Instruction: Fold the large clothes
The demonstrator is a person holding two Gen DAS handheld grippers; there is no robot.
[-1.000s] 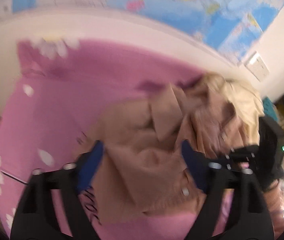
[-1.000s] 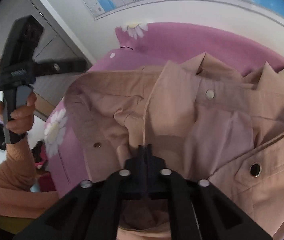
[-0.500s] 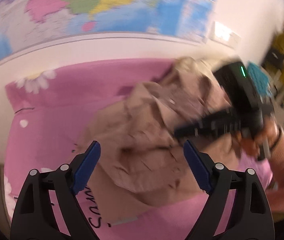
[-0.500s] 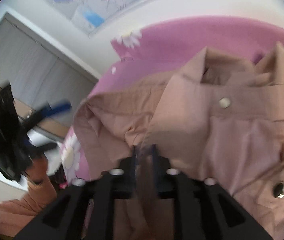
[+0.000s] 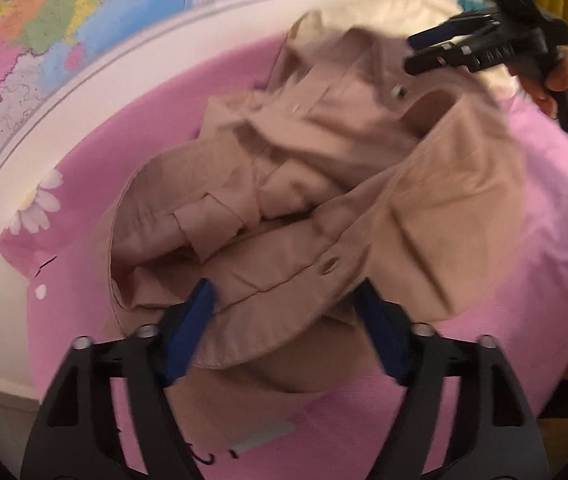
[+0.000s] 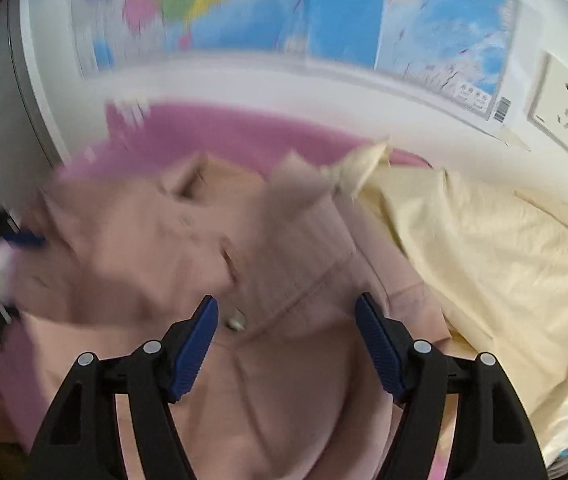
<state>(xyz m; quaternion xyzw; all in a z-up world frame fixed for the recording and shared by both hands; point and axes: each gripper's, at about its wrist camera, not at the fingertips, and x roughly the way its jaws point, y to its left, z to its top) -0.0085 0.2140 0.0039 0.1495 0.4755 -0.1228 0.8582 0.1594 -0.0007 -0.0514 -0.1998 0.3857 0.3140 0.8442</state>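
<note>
While jacket (image 5: 316, 200) lies crumpled, both grippers' fingers (image 6: 196, 344) apart.

left gripper (image 5: 284, 312) closing, right gripper (image 6: 286, 320) opening

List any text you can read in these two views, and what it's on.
None can be read.
Wall map: small print, corner labels and a barcode, all too small or blurred.
Pink sheet: dark handwriting near the lower edge, cut off by the left gripper.
Right gripper: pale marking on its body, blurred.
</note>
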